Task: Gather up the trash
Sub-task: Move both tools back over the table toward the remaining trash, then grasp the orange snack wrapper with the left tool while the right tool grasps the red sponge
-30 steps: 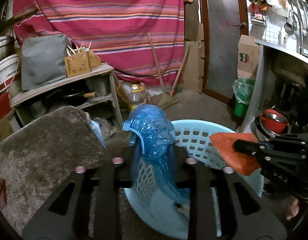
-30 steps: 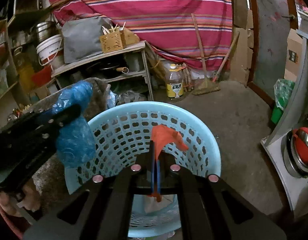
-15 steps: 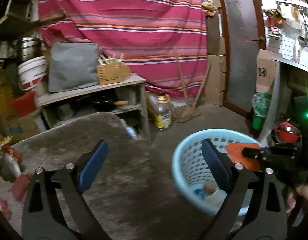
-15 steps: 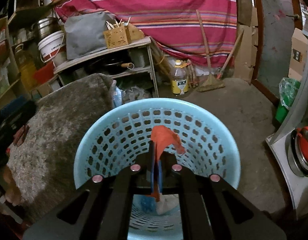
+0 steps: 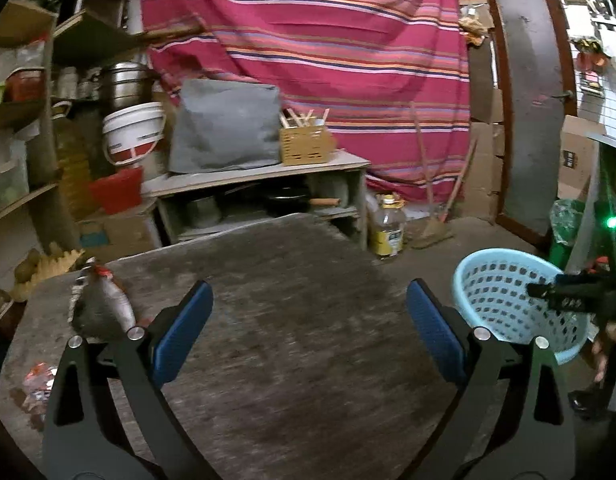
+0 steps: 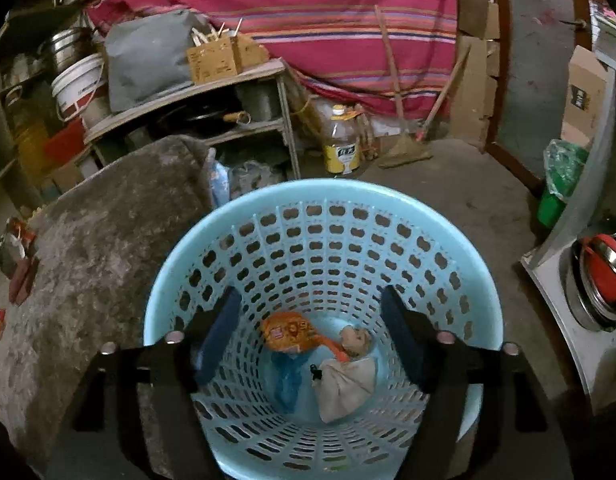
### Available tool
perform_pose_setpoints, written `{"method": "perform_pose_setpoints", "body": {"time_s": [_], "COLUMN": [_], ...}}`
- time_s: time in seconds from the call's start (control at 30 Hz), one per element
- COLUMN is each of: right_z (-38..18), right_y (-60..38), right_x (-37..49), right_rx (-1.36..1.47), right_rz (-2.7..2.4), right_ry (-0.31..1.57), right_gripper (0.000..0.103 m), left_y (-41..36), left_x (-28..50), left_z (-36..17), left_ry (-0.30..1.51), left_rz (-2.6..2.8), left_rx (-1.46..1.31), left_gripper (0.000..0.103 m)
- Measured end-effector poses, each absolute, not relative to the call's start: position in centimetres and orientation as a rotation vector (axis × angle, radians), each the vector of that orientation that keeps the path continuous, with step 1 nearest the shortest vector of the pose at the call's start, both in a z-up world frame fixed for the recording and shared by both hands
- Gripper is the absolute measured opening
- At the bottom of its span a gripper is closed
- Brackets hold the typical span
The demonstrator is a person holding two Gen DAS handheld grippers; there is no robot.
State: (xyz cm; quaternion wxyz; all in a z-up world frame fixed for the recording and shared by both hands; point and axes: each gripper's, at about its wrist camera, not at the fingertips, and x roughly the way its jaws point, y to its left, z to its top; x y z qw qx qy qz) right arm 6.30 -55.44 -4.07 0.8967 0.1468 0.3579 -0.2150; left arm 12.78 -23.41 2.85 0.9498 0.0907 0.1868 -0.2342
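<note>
Gaping empty, right hand-held gripper (image 6: 312,332) alone shows trash (image 6: 292,332) inside basket (image 6: 324,192).

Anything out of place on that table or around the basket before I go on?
Yes. Trash is still on the table: a crumpled grey-and-red wrapper near its left edge and a smaller red-and-white scrap nearer the camera. The blue basket stands upright, with an orange wrapper, blue plastic and a beige wad inside. Nothing spilled.
</note>
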Motion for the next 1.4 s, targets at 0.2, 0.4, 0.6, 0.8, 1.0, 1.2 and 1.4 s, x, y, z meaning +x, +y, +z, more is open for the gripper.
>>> {"method": "perform_pose_setpoints", "body": {"time_s": [0.2, 0.4, 0.6, 0.8, 1.0, 1.2, 1.4], "right_z": [-2.1, -1.1, 0.3, 1.2, 1.6, 0.3, 0.5], "right_y": [-51.9, -46.9, -42.0, -37.7, -34.8, -33.2, -31.2], "right_x": [6.9, 9.0, 10.3, 10.7, 11.9, 13.0, 14.1], "right_rx": [0.262, 0.187, 0.169, 0.156, 0.143, 0.098, 0.135], "right_rz": [-0.438, -0.374, -0.3, -0.237, -0.187, -0.182, -0.175], "right_ry": [0.67, 0.638, 0.568, 0.519, 0.511, 0.564, 0.578], "right_gripper": [0.089, 0.089, 0.096, 0.098, 0.098, 0.098, 0.099], "left_y": [-19.5, -16.6, -13.5, -9.5, -5.5, 0.4, 7.1], "left_x": [13.4, 13.7, 14.2, 14.9, 15.9, 16.9, 17.5], "left_z": [2.5, 2.4, 2.1, 1.9, 1.5, 1.0, -0.5], "left_ry": [0.391, 0.375, 0.375, 0.371, 0.396, 0.442, 0.508], "left_rz": [-0.415, -0.346, -0.302, -0.244, -0.187, -0.121, -0.039], "left_rx": [0.155, 0.159, 0.17, 0.145, 0.141, 0.11, 0.087], "left_gripper": [0.096, 0.096, 0.096, 0.096, 0.097, 0.097, 0.097]}}
